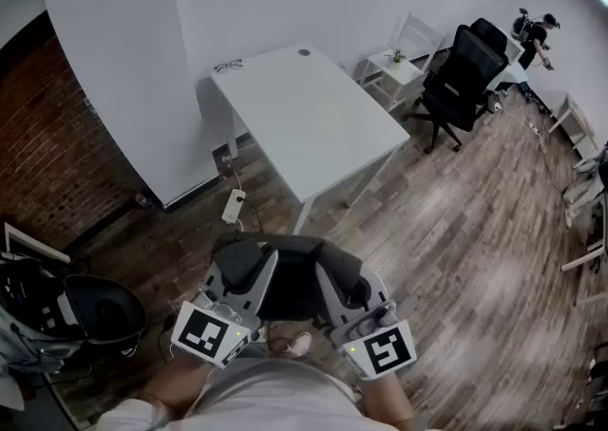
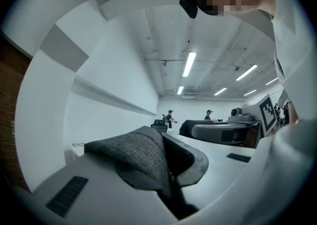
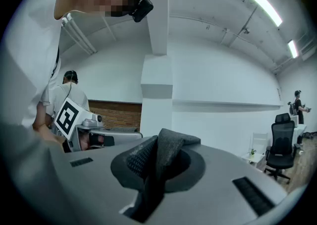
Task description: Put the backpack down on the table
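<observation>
- We are clamping the jaws of the left gripper (image 1: 249, 272) on a fold of the backpack's (image 1: 293, 279) grey fabric, the jaws almost together.
- We are pinching another fold of that fabric in the jaws of the right gripper (image 1: 344, 282).
- We are holding the backpack between both grippers above the wooden floor (image 1: 456, 230), off the tabletop and short of the near corner of the table (image 1: 313, 125).

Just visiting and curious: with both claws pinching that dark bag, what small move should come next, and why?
Probably carry the backpack forward toward the white table. The left claw and right claw are each shut on its fabric, and it hangs above the floor, well short of the table.
</observation>
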### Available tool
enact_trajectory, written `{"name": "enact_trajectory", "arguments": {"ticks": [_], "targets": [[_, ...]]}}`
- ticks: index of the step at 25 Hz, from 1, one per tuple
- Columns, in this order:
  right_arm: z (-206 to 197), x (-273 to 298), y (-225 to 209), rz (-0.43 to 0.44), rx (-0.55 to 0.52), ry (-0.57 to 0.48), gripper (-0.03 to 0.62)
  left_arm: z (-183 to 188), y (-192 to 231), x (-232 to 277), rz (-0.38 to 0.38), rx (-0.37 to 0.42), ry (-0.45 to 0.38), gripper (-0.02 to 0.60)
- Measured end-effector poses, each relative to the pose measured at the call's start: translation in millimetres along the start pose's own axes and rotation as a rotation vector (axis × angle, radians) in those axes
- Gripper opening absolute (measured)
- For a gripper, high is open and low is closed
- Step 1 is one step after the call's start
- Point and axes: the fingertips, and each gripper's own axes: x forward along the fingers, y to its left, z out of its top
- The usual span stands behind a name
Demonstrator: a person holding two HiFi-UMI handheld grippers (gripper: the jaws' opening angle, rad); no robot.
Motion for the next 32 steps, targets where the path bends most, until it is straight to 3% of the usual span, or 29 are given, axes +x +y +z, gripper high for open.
{"name": "enact_trajectory", "arguments": {"ticks": [12, 24, 32], "targets": [[-2.8, -6.8, -0.5, -0.011, 0.039, -0.003, 0.055, -0.9, -8.3, -4.8, -0.023, -0.007, 0.003, 0.035], [32.7, 55.1, -3.2, -0.111, -0.021, -0.069, 0.055, 38.7, 49.8, 5.4, -0.135, 0.061, -0.074, 0.035], [34.9, 87.5, -24.2, -0.119, -0.033, -0.084, 0.055, 46.4, 83.9, 38.8, -0.135, 0.066, -0.086, 0.035]]}}
